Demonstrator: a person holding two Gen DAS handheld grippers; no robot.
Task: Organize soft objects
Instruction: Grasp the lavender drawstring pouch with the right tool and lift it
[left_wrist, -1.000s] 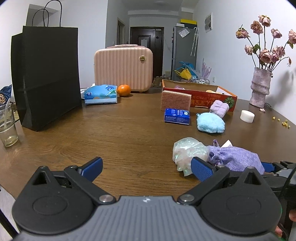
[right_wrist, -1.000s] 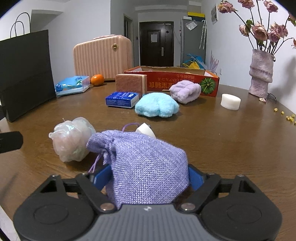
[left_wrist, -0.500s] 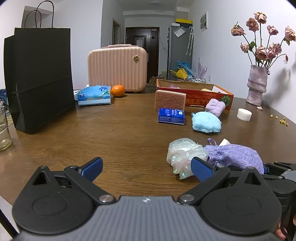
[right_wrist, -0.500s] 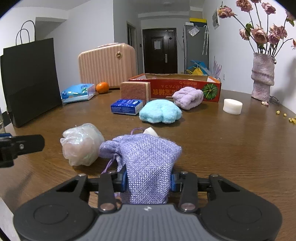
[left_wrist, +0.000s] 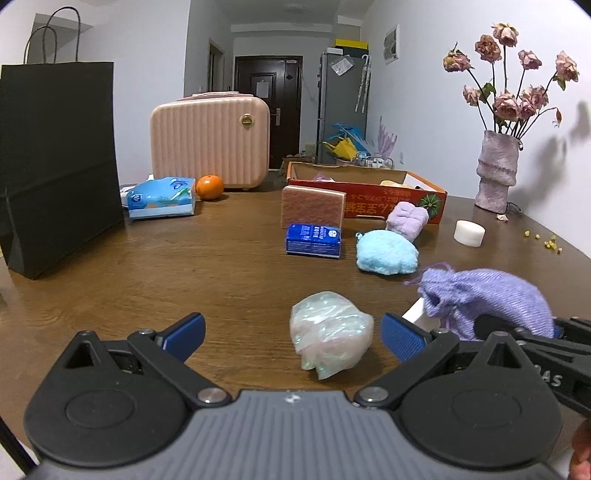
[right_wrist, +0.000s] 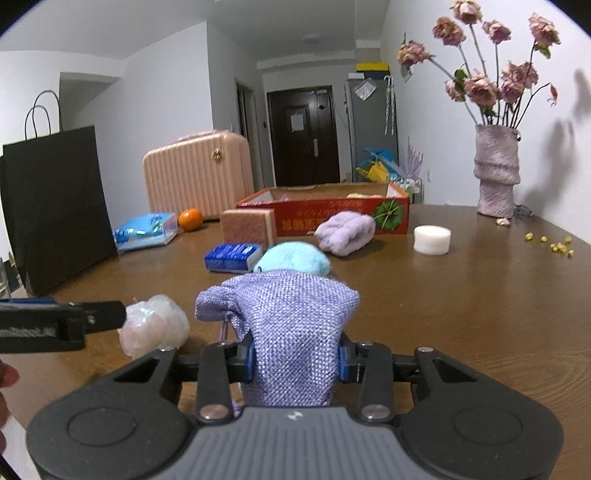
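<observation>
The right gripper (right_wrist: 295, 360) has its jaws narrowed onto the lilac drawstring pouch (right_wrist: 291, 325), the blue pads pinching its lower half while the gathered neck slumps to the left, clear of the tabletop (right_wrist: 461, 302). The left gripper (left_wrist: 291, 334) holds its jaws wide and empty, with the crinkly iridescent plastic bundle (left_wrist: 328, 341) lying on the wood between them, nearer the right pad, neither pad touching it. Ahead of both jaws lie a fluffy blue pad (right_wrist: 293, 258), a small blue packet (right_wrist: 232, 256) whose print is too small to read, a lilac folded cloth (right_wrist: 345, 232) and a brown sponge (right_wrist: 247, 227) standing on edge. Behind these stands the red cardboard box (right_wrist: 332, 218), probably where the soft things belong; its side carries a green pumpkin picture and yellow characters that appear upside down and cannot be made out. To carry the pouch well, keep the squeeze steady, since loose cloth can creep out of a narrow grip, lift it over the blue pad and the cloth, and let go only once it hangs above the box opening. The left jaws should centre on the bundle before closing.
</observation>
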